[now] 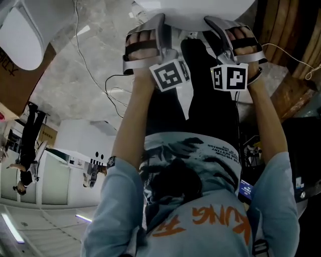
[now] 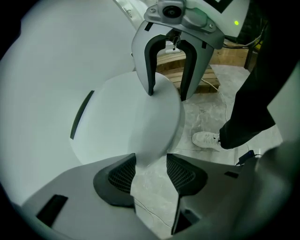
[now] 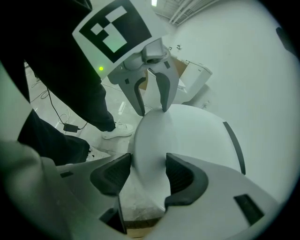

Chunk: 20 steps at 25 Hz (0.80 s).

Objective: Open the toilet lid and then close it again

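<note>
The white toilet lid (image 2: 126, 117) is tilted partway, with its front rim between both grippers. My left gripper (image 2: 151, 171) straddles the rim: the lid's edge rests against the left pad, and floor shows between it and the right pad. My right gripper (image 3: 147, 171) has the lid (image 3: 187, 131) deep between its pads, touching both. Each gripper also shows in the other's view, the right gripper (image 2: 166, 93) and the left gripper (image 3: 152, 111) astride the rim. In the head view the left gripper (image 1: 159, 22) and right gripper (image 1: 215, 25) meet the lid (image 1: 195, 12) at the top.
The person's white shoe (image 2: 206, 139) and dark trouser leg stand close beside the toilet. A wooden pallet (image 2: 173, 58) lies beyond. Cables (image 1: 95, 75) and a power adapter (image 3: 70, 127) trail over the marble floor. Another white fixture (image 1: 22, 37) sits at upper left.
</note>
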### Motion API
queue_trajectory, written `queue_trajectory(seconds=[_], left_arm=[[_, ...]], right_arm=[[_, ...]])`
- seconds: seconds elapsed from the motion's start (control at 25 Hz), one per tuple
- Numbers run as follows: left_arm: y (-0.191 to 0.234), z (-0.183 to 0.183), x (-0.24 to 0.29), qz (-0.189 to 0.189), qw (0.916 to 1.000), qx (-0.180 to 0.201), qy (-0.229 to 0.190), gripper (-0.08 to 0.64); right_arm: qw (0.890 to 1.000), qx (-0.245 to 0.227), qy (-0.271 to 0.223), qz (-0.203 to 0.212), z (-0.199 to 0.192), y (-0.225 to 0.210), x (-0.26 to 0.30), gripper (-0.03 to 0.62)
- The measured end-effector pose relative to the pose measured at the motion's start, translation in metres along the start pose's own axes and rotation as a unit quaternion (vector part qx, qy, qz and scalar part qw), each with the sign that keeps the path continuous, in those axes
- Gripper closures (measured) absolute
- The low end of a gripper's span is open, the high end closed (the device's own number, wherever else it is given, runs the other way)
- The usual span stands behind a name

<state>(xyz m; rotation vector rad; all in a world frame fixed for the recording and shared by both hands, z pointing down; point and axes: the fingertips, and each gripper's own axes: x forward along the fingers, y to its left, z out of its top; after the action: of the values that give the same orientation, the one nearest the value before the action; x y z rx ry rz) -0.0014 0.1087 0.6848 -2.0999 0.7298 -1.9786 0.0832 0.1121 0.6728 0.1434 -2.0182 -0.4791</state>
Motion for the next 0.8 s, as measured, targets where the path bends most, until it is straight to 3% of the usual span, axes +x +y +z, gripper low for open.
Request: queue_trajectory(seconds=[0.08,0.32,0.44,0.6,0.68,0.76,0.8], left_arm=[[0.001,0.005,0.007,0.012,0.9999,-0.011,0.001,0.33],[-0.008,-0.007,0.027,-0.023,0.9988,-0.042,0.004,0.328],[0.001,-0.013,0.03,-0.021,0.9984,-0.052,-0.011,0.328],[-0.001,-0.006,0.015,-0.076,0.9939,-0.077,-0.023,0.336],[0.002,-0.008,0.008,-0.099,0.9895,-0.101,-0.03,0.353],[0.02,-0.012,0.0,-0.086,0.9872,-0.128,-0.04,0.43],[0.032,-0.013,-0.006,-0.073,0.9855,-0.146,-0.046,0.457]], right_arm=[[1.0,-0.006,0.001,0.007,-0.008,0.004,0.005,0.344],[0.999,-0.009,0.015,0.033,-0.007,0.009,0.03,0.351],[0.999,-0.005,0.008,0.035,-0.003,0.004,0.036,0.354],[0.996,0.034,0.041,0.077,-0.001,0.004,0.02,0.371],[0.993,0.064,0.049,0.09,0.004,0.0,0.011,0.397],[0.993,0.086,0.047,0.066,0.01,-0.018,0.004,0.505],[0.992,0.103,0.046,0.051,0.013,-0.03,-0.001,0.517]])
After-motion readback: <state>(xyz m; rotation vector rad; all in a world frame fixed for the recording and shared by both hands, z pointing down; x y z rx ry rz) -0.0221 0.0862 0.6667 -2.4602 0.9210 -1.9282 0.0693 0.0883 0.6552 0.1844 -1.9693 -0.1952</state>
